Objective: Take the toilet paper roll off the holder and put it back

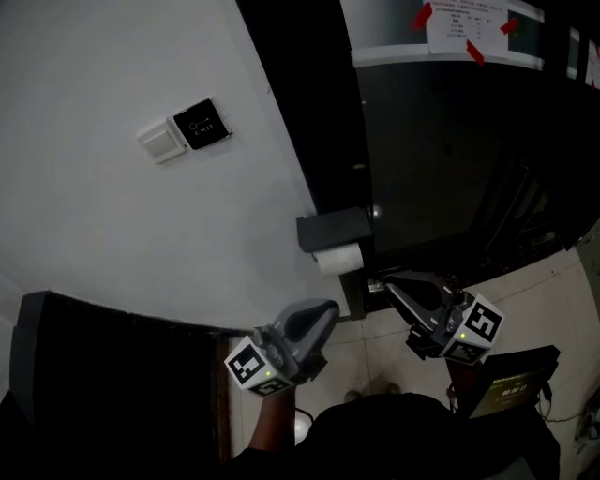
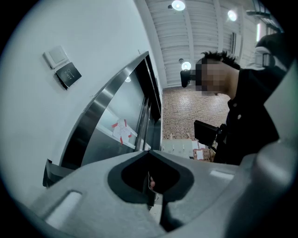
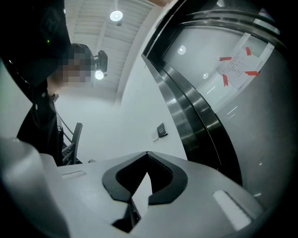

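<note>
The white toilet paper roll (image 1: 337,258) hangs on the wall under the black cover of its holder (image 1: 333,229), beside a dark door frame. My left gripper (image 1: 325,308) is below the roll and a little to its left, jaws shut and empty, pointing up toward it. To the right of the roll and lower, my right gripper (image 1: 393,282) is likewise shut with nothing in it. Both gripper views look up past closed jaw tips, the left gripper (image 2: 149,151) and the right gripper (image 3: 148,154), and neither shows the roll.
A white switch (image 1: 163,143) and a black panel (image 1: 200,123) sit on the white wall upper left. A taped notice (image 1: 466,28) hangs above the dark glass door (image 1: 441,159). A dark ledge (image 1: 94,356) lies lower left. A black case (image 1: 511,380) stands lower right.
</note>
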Motion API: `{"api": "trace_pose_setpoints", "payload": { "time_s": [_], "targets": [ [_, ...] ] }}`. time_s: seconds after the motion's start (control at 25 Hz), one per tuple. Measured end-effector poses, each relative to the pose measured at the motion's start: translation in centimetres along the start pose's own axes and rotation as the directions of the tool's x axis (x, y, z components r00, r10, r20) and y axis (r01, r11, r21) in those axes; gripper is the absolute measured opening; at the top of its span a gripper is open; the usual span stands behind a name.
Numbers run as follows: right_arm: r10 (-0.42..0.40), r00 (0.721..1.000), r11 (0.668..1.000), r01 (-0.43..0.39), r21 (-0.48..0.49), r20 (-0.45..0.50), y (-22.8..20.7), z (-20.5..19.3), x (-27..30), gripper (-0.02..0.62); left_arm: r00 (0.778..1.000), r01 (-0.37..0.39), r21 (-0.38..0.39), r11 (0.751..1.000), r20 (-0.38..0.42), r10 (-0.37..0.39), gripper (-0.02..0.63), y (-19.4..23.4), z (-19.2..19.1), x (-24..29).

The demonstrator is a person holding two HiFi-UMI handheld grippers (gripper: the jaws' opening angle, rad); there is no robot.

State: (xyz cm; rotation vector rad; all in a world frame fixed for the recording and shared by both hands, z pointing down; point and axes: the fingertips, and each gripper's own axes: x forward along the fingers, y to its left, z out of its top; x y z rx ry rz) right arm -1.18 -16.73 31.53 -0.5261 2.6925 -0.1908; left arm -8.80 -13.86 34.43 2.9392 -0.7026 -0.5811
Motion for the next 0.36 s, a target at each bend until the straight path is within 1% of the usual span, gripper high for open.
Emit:
{"api": "trace_pose_setpoints", "payload": {
  "time_s": [0.16,0.36],
  "targets": [
    [-0.01,1.0,1.0,0.01,-0.004,0.007,0.11,0.04,-0.11,0.002,1.0,0.002,-0.004,1.0,0.003,-0.002,-0.003,-0.29,0.09,-0.3],
    [-0.011,1.0,1.0,0.011,0.002,-0.009,0.39,-0.73,0.09,0.002,0.999,0.024,-0.002,1.0,0.028,-0.024,-0.003,-0.61,0.64,-0.6]
  ]
}}
